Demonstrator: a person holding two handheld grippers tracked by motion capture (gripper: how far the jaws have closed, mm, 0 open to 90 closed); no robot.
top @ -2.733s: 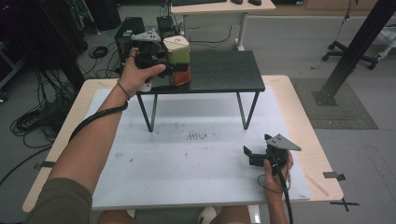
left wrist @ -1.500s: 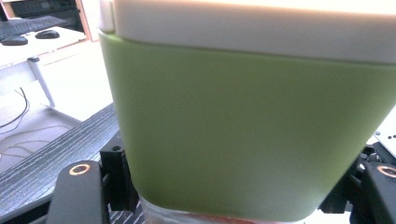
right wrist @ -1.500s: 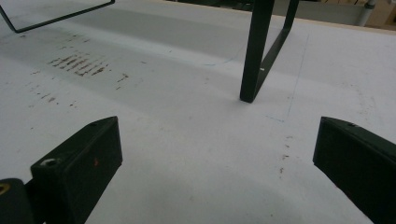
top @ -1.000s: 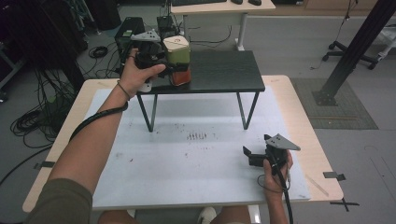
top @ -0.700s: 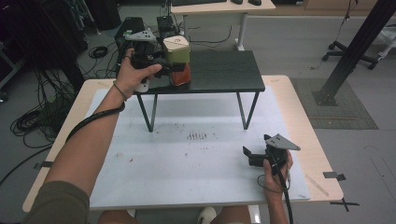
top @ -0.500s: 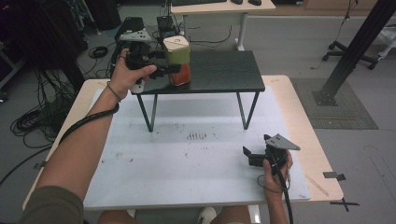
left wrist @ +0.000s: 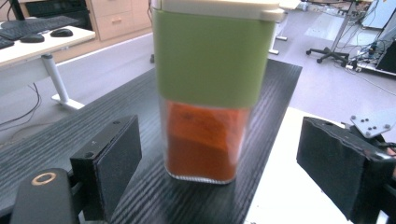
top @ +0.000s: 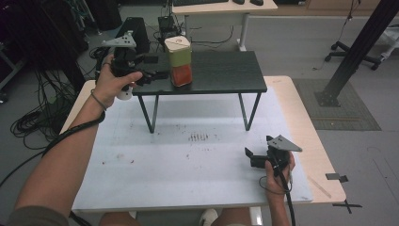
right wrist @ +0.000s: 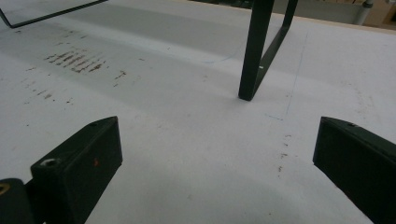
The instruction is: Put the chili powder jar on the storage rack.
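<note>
White table: pale work table (top: 141, 160), faintly stained.
Black stand: small dark wood-grain table (top: 221, 70) on thin metal legs, standing on the white one.
Jar: tall clear container (top: 179, 61), green band, orange powder, upright on the stand's left part.
Left claw (top: 159, 74): just opened, jaws apart beside the jar, not touching.
Right claw (top: 248, 157): wide, empty, low over the white table.

1. Left black two-jaw tool (top: 157, 74): grey three-cornered plate on top, white handle end, brass-coloured ring by one jaw.
2. Right black tool (top: 248, 154): same plate, black cable.
3. Dark band on left wrist.
</note>
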